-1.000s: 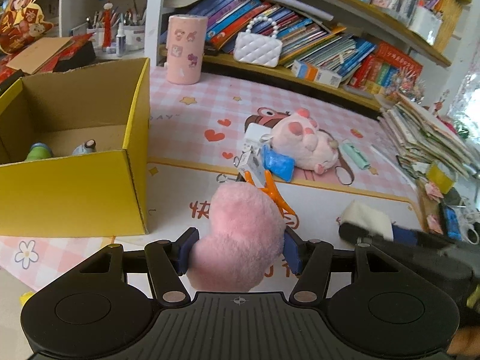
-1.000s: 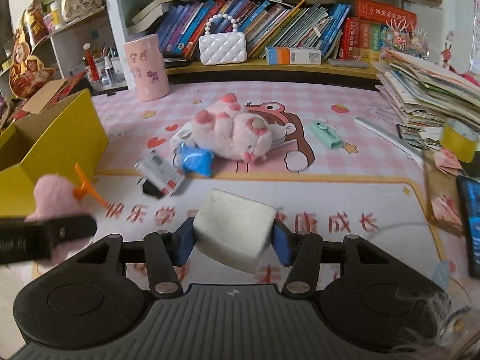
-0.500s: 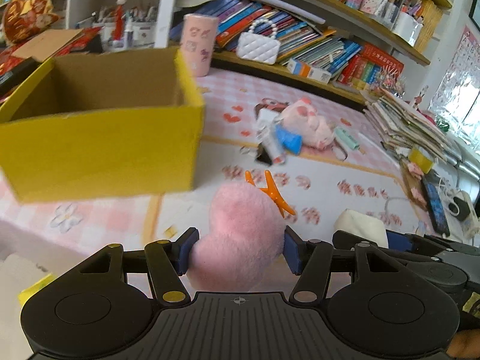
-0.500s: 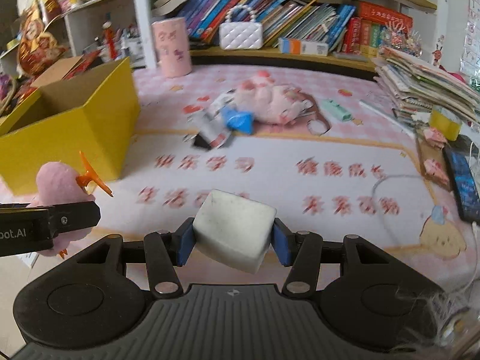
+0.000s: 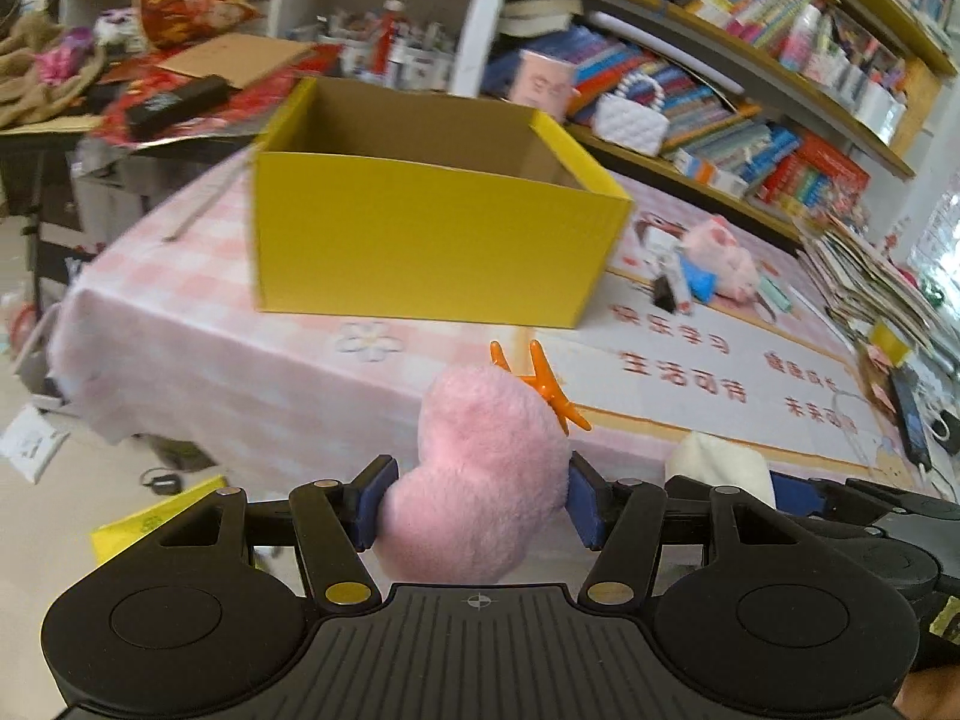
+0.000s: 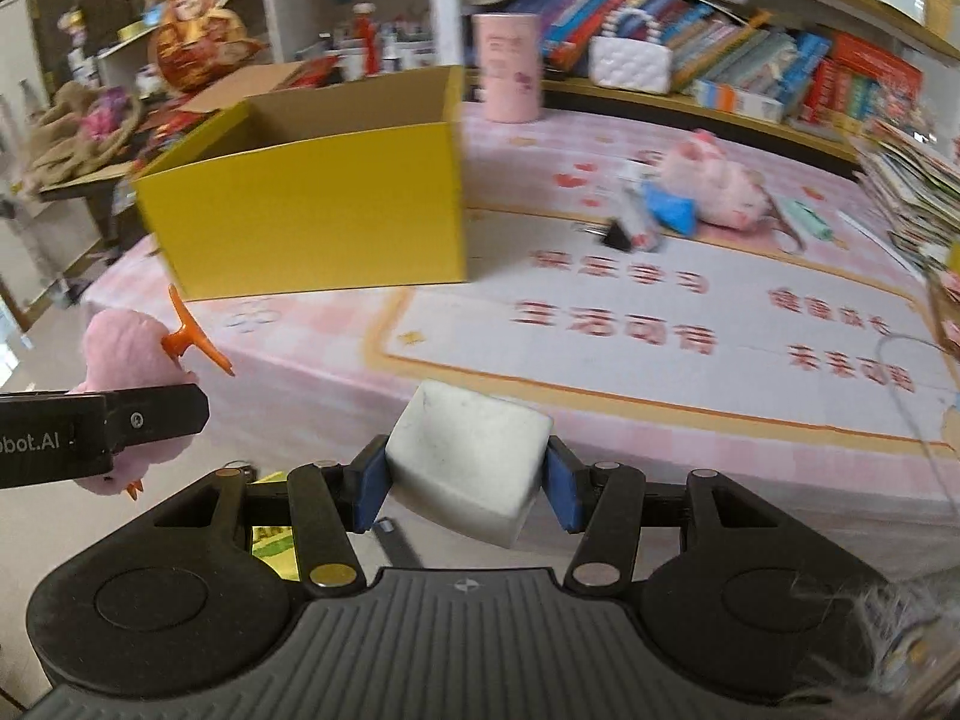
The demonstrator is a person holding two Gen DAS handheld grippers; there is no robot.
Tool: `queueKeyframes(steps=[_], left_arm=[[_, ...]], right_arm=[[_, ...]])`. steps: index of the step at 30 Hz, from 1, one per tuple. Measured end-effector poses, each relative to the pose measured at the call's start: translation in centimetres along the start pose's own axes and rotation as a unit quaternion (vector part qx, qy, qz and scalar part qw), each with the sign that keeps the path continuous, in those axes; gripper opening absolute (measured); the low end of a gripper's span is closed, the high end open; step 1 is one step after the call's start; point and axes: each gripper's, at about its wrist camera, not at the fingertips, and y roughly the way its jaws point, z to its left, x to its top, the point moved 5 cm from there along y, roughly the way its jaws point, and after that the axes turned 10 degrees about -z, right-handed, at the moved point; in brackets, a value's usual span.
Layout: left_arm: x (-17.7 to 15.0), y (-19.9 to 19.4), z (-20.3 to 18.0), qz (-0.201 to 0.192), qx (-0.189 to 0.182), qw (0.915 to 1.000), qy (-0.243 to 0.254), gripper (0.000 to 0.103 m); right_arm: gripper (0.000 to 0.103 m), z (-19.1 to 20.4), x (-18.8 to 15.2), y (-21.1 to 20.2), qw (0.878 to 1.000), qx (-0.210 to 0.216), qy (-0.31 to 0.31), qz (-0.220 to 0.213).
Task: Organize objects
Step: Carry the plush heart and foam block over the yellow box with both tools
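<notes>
Yellow box [image 5: 432, 246] near table edge [image 5: 198, 396] — grippers outside.

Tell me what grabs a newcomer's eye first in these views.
The bright yellow box stands open on the pink table, dominating both views. Nearer the cameras, the left gripper clamps a fluffy pink plush with orange feet, and the right gripper clamps a white sponge block.

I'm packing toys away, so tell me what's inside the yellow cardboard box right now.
Only the bare brown inner walls of the yellow cardboard box show. Its front wall hides the floor, so any contents there cannot be seen from either wrist view.
</notes>
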Motion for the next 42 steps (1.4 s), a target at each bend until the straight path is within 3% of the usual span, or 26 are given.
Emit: queueKeyframes(steps=[11,33,42], left_arm=[[0.6,-3.2,4.7,-0.036,0.027,0.9985,-0.03,0.058],[1.2,-2.3,5.8,-0.032,0.033,0.9984,-0.033,0.058],[6.0,-1.5,5.3,-0.08,0.026,0.9962,-0.023,0.058]], right_arm=[[0.051,4.9,1.1,-0.6,0.999,0.028,-0.037,-0.019],[0.051,6.3,2.1,1.5,0.998,0.041,-0.045,-0.011],[0.051,6.5,7.6,2.2,0.993,0.055,-0.067,-0.08]])
